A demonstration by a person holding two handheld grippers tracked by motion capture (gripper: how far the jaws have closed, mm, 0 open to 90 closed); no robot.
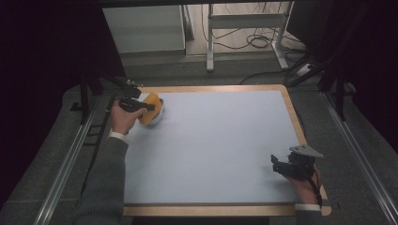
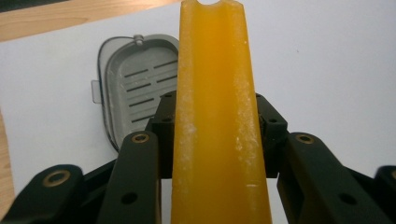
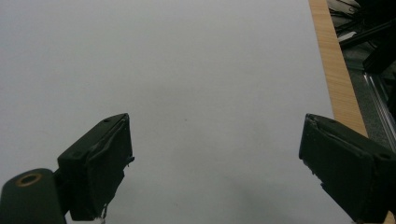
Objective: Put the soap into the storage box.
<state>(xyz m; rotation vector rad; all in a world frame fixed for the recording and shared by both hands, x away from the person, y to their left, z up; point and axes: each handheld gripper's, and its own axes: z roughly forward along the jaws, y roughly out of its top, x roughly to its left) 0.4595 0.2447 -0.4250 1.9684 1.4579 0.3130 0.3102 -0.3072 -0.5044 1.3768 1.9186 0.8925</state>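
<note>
open mat (image 1: 216, 150) lay bare between both grippers; only the grey soap dish (image 2: 135, 84) beside the held yellow bar (image 2: 217, 116) obstructed the far-left corner

We record the bar (image 2: 215, 116) in the left gripper (image 2: 215, 140) as deep yellow-orange, with whitish streaks and specks along its edges. The dish (image 2: 135, 88) behind it is grey, its floor marked by darker parallel slots. Both grippers are black, with brass-coloured rivets; the right gripper (image 3: 215, 172) likewise. The table (image 1: 225, 150) surface is pale blue-grey, framed in light wood.
</note>
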